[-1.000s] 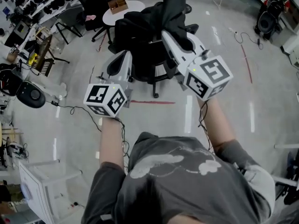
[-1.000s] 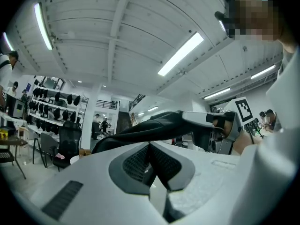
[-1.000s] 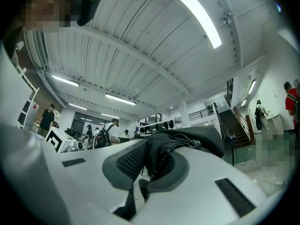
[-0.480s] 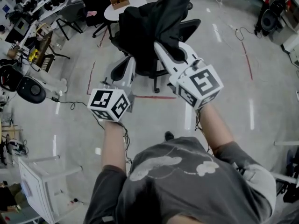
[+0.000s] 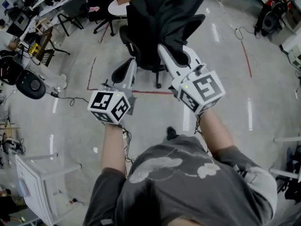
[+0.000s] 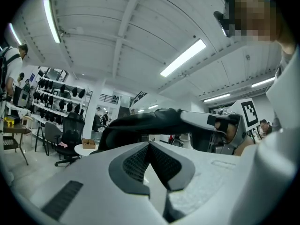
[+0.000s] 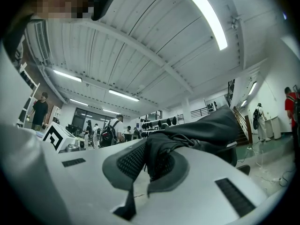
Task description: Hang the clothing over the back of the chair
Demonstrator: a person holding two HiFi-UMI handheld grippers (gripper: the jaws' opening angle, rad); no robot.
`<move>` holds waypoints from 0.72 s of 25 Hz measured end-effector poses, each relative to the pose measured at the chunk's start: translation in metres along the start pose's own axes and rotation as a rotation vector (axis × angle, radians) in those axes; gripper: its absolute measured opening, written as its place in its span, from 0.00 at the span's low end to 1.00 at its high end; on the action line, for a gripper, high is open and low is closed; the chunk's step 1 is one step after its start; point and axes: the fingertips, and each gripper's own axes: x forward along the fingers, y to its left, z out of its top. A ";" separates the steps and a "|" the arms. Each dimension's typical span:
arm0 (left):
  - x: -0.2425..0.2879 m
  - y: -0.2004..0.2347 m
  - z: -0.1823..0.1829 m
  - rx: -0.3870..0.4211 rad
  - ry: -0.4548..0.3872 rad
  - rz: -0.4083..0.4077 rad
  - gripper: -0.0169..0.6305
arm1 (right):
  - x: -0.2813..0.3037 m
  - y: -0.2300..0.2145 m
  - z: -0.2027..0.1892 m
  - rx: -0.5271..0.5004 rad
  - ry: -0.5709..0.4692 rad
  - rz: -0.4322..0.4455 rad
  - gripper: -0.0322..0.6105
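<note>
A black garment (image 5: 162, 15) is bunched over the top of a black office chair (image 5: 138, 55) at the upper middle of the head view. My right gripper (image 5: 162, 47) is shut on a fold of it, and the cloth (image 7: 206, 130) runs out from between the jaws (image 7: 146, 161) in the right gripper view. My left gripper (image 5: 130, 61) sits lower and to the left, beside the chair's seat. Its jaws (image 6: 150, 144) are shut with nothing between them. Past them the garment (image 6: 140, 123) hangs from the right gripper (image 6: 208, 121).
A round white table (image 5: 117, 6) with a wooden box stands behind the chair, and other chairs (image 5: 70, 13) stand at the far left. Red tape (image 5: 150, 92) marks the floor under the grippers. A white frame (image 5: 37, 182) stands at the lower left and a cable (image 5: 70, 100) trails nearby.
Both grippers and the person have moved toward the chair. The garment, still in the right gripper, now lies higher over the chair's back. The left gripper stays shut and empty.
</note>
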 end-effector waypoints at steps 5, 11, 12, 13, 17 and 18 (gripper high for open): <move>-0.023 0.010 0.002 -0.024 -0.013 0.004 0.03 | -0.003 0.031 0.001 -0.009 -0.001 -0.011 0.04; -0.035 0.003 -0.002 -0.018 -0.004 -0.018 0.03 | -0.008 0.033 -0.014 0.048 0.016 -0.045 0.05; -0.036 0.002 -0.002 -0.017 -0.002 -0.023 0.03 | -0.009 0.030 -0.016 0.063 0.013 -0.052 0.05; -0.037 0.001 -0.001 -0.016 -0.001 -0.027 0.03 | -0.009 0.028 -0.018 0.075 0.011 -0.058 0.05; -0.042 0.001 -0.003 -0.016 0.006 -0.028 0.03 | -0.008 0.025 -0.034 0.130 0.043 -0.105 0.05; -0.045 0.001 -0.004 -0.016 0.007 -0.027 0.03 | -0.009 0.025 -0.039 0.146 0.051 -0.117 0.07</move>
